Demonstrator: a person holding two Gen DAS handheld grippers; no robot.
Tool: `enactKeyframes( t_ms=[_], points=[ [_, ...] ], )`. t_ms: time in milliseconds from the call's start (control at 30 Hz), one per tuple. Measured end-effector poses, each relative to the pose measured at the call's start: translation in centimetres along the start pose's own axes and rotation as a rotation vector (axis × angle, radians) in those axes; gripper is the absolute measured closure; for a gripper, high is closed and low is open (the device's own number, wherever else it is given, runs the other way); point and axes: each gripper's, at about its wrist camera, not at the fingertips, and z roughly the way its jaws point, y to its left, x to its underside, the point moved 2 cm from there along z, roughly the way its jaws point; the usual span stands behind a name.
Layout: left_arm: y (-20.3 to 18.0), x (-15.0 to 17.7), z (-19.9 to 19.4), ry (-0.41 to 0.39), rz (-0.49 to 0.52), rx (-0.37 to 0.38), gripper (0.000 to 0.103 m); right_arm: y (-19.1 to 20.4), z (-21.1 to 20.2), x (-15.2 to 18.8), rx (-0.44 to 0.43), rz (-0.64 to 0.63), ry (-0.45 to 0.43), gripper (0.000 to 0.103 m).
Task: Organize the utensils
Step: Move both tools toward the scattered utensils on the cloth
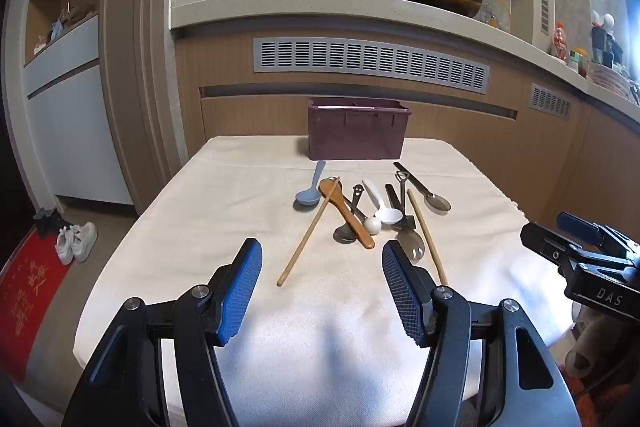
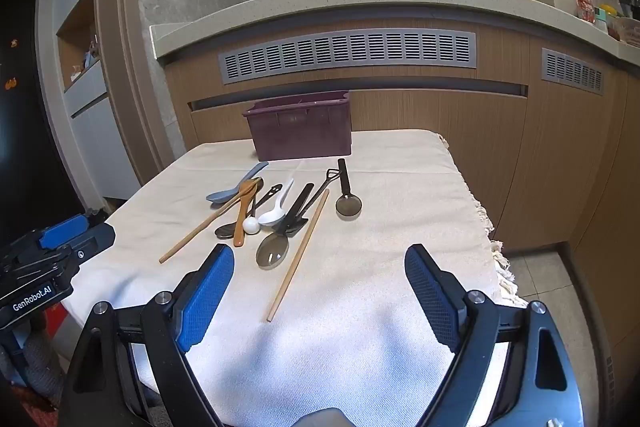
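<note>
The left gripper (image 1: 322, 267) stands wide with nothing between its blue ribbed pads (image 1: 240, 291), above bare cream cloth at the near end of the small cloth-covered table (image 1: 192, 219). The right gripper (image 2: 320, 275) is spread wide too and empty, with bare cloth under it.

Ahead of both tools the utensils lie in a loose heap mid-table: a pale blue plastic spoon (image 1: 309, 191) at its left, a brown wooden spoon (image 1: 347, 213) crossed by one long wooden chopstick (image 1: 308, 231), a white ceramic spoon (image 1: 382, 205), dark metal spoons beside it, and a second wooden chopstick (image 1: 426, 237) running back toward the left tool's right pad. Beyond the heap a dark purple rectangular plastic bin (image 1: 358, 135) stands at the table's far edge, close to the wooden cabinet front (image 1: 460, 131).

Open cloth lies left of the heap out to the table's left edge, and right of it out to the fringed right edge (image 2: 490, 227).

The left wrist view alone shows white sneakers (image 1: 76, 241) and a red mat (image 1: 28, 299) on the floor past the left edge. The right wrist view alone shows the fringe and the tiled floor (image 2: 536, 275) below it. Each view catches the other tool at its side margin.
</note>
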Motion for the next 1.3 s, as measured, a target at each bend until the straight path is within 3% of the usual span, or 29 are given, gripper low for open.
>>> enactKeyframes(
  t_ms=[1133,1300],
  points=[
    [-0.1,0.2,1.1,0.027,0.0,0.017,0.04,0.1,0.8,0.2,-0.017,0.002,0.041,0.017],
    [0.1,-0.4,1.8,0.043,0.008,0.03,0.04,0.1,1.9,-0.6,-0.038,-0.015,0.065,0.022]
  ],
)
